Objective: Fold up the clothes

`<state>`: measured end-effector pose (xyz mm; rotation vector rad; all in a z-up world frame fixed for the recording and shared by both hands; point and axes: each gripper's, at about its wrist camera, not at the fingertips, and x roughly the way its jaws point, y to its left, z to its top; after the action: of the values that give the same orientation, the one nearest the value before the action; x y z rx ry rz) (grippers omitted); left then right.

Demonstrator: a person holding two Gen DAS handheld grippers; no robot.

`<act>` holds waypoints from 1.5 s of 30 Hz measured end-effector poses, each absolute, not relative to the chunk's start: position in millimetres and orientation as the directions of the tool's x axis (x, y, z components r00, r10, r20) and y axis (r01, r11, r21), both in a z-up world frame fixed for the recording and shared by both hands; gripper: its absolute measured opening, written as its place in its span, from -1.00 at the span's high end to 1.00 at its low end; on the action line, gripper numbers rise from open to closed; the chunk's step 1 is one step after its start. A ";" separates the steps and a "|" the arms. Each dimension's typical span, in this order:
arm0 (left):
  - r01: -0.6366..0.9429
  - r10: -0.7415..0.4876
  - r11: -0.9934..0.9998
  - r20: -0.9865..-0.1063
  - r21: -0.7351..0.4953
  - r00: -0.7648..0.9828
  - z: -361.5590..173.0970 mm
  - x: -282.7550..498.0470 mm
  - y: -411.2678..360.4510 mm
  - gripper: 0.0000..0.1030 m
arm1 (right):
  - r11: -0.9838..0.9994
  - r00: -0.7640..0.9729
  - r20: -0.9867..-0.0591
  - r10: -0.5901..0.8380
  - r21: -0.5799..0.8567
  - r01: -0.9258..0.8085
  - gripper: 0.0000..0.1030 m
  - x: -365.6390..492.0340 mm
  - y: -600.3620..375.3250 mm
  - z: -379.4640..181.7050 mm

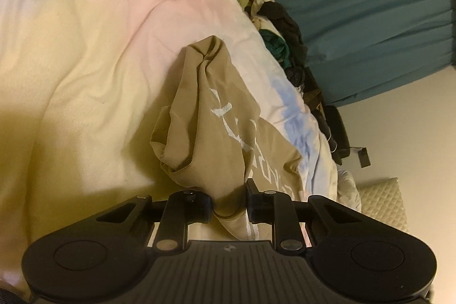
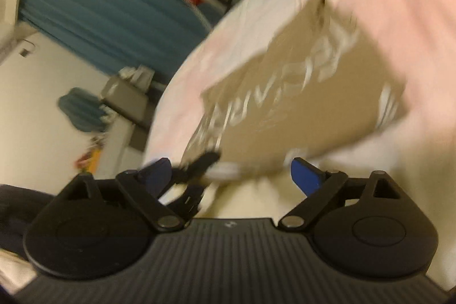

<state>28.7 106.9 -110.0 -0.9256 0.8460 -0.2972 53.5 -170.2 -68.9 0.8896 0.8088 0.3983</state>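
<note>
While your left tongs [image 1: 229, 204] pinch a bunched fold of the tan shirt [image 1: 216, 127], its cloth sits squeezed between the two black fingers and hangs down behind them. From there the shirt runs forward in a crumpled ridge across the bed [image 1: 85, 70], white lettering showing on its right side. Your right tongs [image 2: 230, 170] stand wide apart, blue pads [image 2: 306, 175] on either side and nothing between them; the near edge of the tan shirt [image 2: 299, 93] lies just ahead of them, though that view is blurred. In it the shirt lies spread in a flat, roughly rectangular shape on the pale pink, yellow and blue bedcover [image 2: 399, 4], with your left tongs [image 2: 196, 167] at its near left corner. Farther off, a pile of mixed clothes [image 1: 279, 27] lines the far edge of the bed, and beyond that hangs a teal curtain [image 1: 370, 19].
</note>
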 end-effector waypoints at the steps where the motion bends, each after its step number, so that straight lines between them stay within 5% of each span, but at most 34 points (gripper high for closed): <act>1: -0.119 -0.563 0.584 -0.506 -0.803 0.654 -110.1 27.4 107.2 0.56 | 0.559 0.638 -0.463 0.616 0.827 0.061 -0.79 55.2 -170.8 -77.7; 7: -0.127 -0.564 0.566 -0.495 -0.814 0.661 -111.7 26.6 110.5 0.58 | 0.382 0.699 -0.460 0.548 0.881 0.281 -0.74 65.3 -194.6 -119.0; 15: -0.128 -0.570 0.546 -0.478 -0.828 0.668 -112.5 29.2 111.4 0.59 | 0.305 0.787 -0.478 0.389 0.874 0.380 0.33 72.4 -218.9 -134.6; 20: -0.126 -0.580 0.533 -0.470 -0.836 0.665 -109.8 32.3 113.1 0.59 | 0.383 0.808 -0.475 0.349 0.859 0.339 0.70 70.6 -215.2 -113.6; 32: -0.014 -0.707 0.481 -0.397 -0.877 0.586 -22.3 61.1 67.0 0.60 | 0.418 0.919 -0.331 0.213 0.881 0.220 0.77 25.7 -267.3 -5.4; 40: 0.068 -0.746 0.529 -0.425 -0.846 0.514 16.4 188.7 -54.0 0.62 | 0.449 0.930 -0.362 0.060 0.842 0.298 0.77 93.8 -369.4 30.4; 45: 0.128 -0.754 0.525 -0.390 -0.842 0.529 38.8 277.5 -136.0 0.61 | 0.538 0.954 -0.292 -0.063 0.795 0.278 0.76 148.4 -427.0 65.2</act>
<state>277.5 -136.0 38.8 -0.8583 0.8523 -0.6115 148.4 -427.0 65.2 0.9838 0.2399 -0.2051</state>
